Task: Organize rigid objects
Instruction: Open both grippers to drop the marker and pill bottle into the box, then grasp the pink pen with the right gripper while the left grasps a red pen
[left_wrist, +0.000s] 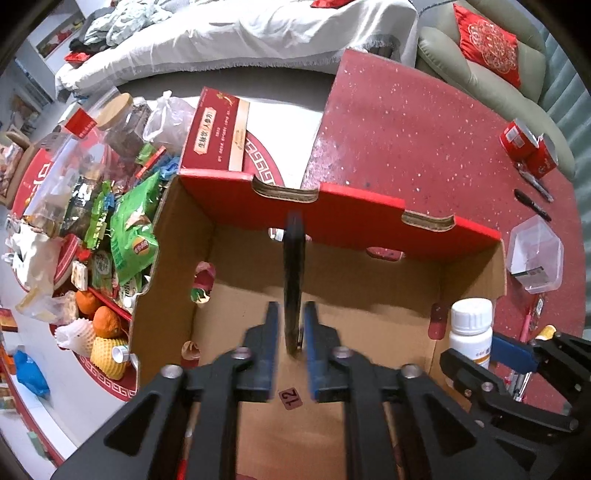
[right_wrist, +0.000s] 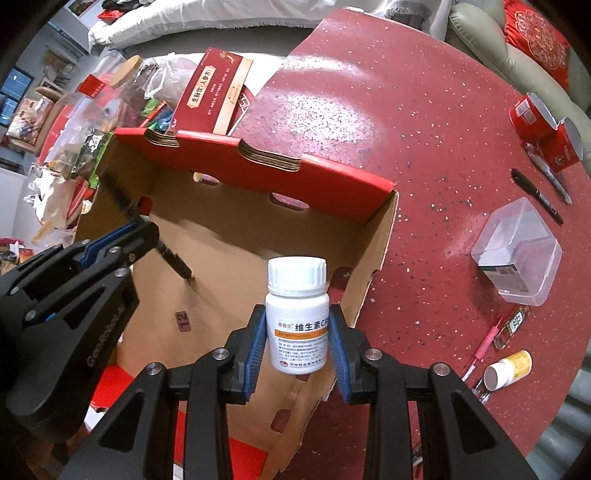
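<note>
Tools (left_wrist: 291, 354) over speckled red tabletop (left_wrist: 406, 122)

The cardboard box (right_wrist: 236, 258) is open on top, its brown floor mostly bare. Its tall red far wall (left_wrist: 332, 206) blocks passage beyond. Left of it, a snack pile (left_wrist: 122, 229) crowds the bench (right_wrist: 424, 147). Right, bare red bench reaches a clear container (right_wrist: 517, 251) and pens (right_wrist: 539, 195).

White-draped bed (left_wrist: 229, 33), green armchair (left_wrist: 491, 74)
</note>
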